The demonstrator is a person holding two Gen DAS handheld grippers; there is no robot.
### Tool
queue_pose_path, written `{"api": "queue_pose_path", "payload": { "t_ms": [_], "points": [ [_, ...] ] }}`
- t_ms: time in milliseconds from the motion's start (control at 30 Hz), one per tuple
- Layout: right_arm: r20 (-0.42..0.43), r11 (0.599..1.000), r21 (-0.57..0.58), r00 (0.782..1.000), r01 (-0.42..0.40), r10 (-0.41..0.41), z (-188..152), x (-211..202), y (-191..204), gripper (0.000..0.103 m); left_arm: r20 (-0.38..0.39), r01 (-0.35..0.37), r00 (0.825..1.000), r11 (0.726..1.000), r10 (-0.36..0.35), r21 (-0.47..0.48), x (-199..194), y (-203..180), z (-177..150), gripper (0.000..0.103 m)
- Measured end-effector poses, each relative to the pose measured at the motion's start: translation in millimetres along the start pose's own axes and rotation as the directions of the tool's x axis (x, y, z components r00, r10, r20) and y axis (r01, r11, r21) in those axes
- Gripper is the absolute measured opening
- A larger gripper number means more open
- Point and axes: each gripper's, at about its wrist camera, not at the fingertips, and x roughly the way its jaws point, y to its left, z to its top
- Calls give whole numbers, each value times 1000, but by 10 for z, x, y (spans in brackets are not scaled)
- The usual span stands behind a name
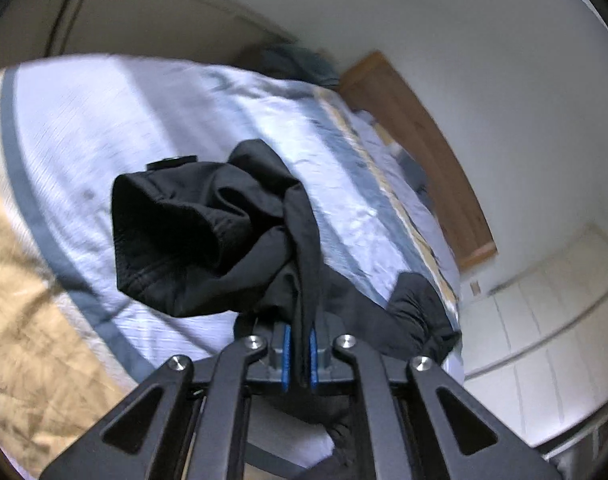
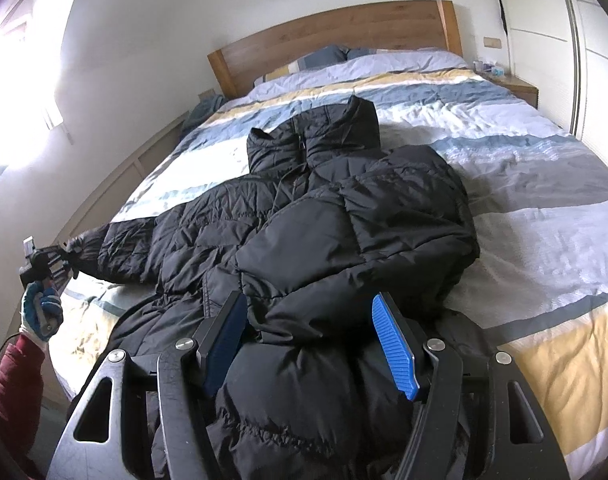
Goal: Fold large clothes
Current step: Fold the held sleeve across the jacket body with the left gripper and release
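A black puffer jacket [image 2: 344, 216] with a hood lies on the striped bed [image 2: 524, 184], its right sleeve folded over the body. My left gripper [image 1: 300, 344] is shut on the cuff of the jacket's other sleeve [image 1: 208, 232], holding it out over the bed's left edge; it also shows in the right wrist view [image 2: 52, 260], with the sleeve [image 2: 116, 248] stretched towards it. My right gripper [image 2: 308, 340] is open, its blue pads [image 2: 396, 352] straddling the jacket's lower part without closing on it.
A wooden headboard [image 2: 344, 32] and pillows [image 2: 344, 60] are at the far end. A white wardrobe [image 2: 564, 40] stands on the right, beside a nightstand [image 2: 520, 88]. A wall runs along the bed's left side. The person's gloved hand [image 2: 40, 308] holds the left gripper.
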Motion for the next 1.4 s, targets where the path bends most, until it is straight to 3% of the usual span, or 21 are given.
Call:
{"api": "queue_pose_path", "payload": {
  "t_ms": [100, 267, 433, 667, 800, 1000, 1400],
  "points": [
    [21, 1000, 12, 1000, -7, 7, -20, -109, -31, 65, -13, 33, 999, 994, -32, 109, -57, -460, -122, 6],
    [57, 999, 29, 998, -16, 14, -55, -293, -90, 65, -58, 91, 995, 960, -79, 266, -89, -1182, -439, 5],
    [87, 999, 43, 996, -17, 14, -101, -484, -190, 65, -123, 150, 986, 928, -114, 342, -58, -1741, -812, 5],
    [120, 997, 76, 993, -20, 10, -203, -714, -347, 65, -230, 191, 969, 878, -95, 440, 137, -2323, -1461, 5],
    [123, 995, 95, 992, -23, 11, -278, -777, -431, 65, -280, 195, 958, 851, -59, 488, 326, -2512, -1803, 5],
    [117, 994, 107, 993, -30, 18, -356, -809, -531, 65, -349, 185, 937, 824, 16, 535, 534, -2433, -2307, 5],
    [81, 991, 128, 996, -46, 36, -467, -655, -576, 65, -439, 173, 891, 804, 119, 569, 1012, -2269, -3028, 6]
  ]
}}
